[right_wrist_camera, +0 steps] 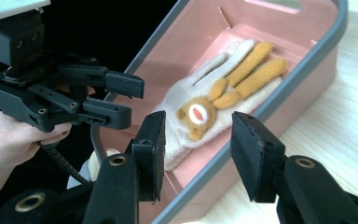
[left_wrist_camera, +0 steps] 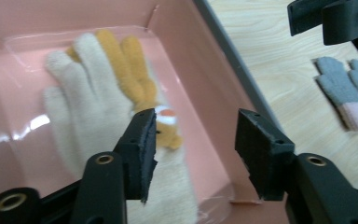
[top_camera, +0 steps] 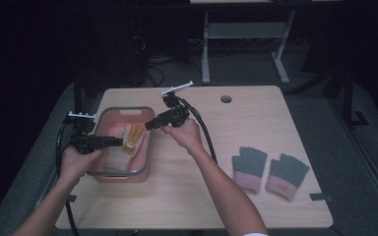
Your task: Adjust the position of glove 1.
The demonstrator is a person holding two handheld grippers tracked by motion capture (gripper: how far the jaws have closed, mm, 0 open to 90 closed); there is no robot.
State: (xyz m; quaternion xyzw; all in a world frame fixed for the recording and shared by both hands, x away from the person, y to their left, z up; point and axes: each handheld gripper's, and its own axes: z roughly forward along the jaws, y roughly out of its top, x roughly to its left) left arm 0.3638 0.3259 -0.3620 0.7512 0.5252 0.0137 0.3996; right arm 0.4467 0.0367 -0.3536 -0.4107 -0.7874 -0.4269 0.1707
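High view: a cream knitted glove with orange fingers and a small bear face (top_camera: 129,139) lies flat inside the pink plastic bin with a grey rim (top_camera: 150,142) at the table's left; the left gripper (top_camera: 114,142) reaches in over the bin's left wall, jaws apart and empty; the right gripper (top_camera: 150,124) hangs over the bin's far right rim, angled down and leftward, jaws likewise apart on nothing; two grey fingerless mitts with pink cuffs (top_camera: 268,170) rest well apart to the right.

Left gripper view: the glove (left_wrist_camera: 91,107) looks soft, light and limp, so it should bunch and drape when lifted rather than slip; the cuff end nearest the pads seems the best place to pinch, since the thin fingers would flop.

Right gripper view: the bin (right_wrist_camera: 303,60) runs diagonally; the glove (right_wrist_camera: 214,100) lies fingers toward the far end; the left gripper (right_wrist_camera: 121,100), gripped by a hand (right_wrist_camera: 9,135), sits level, its jaws parted above the near wall.
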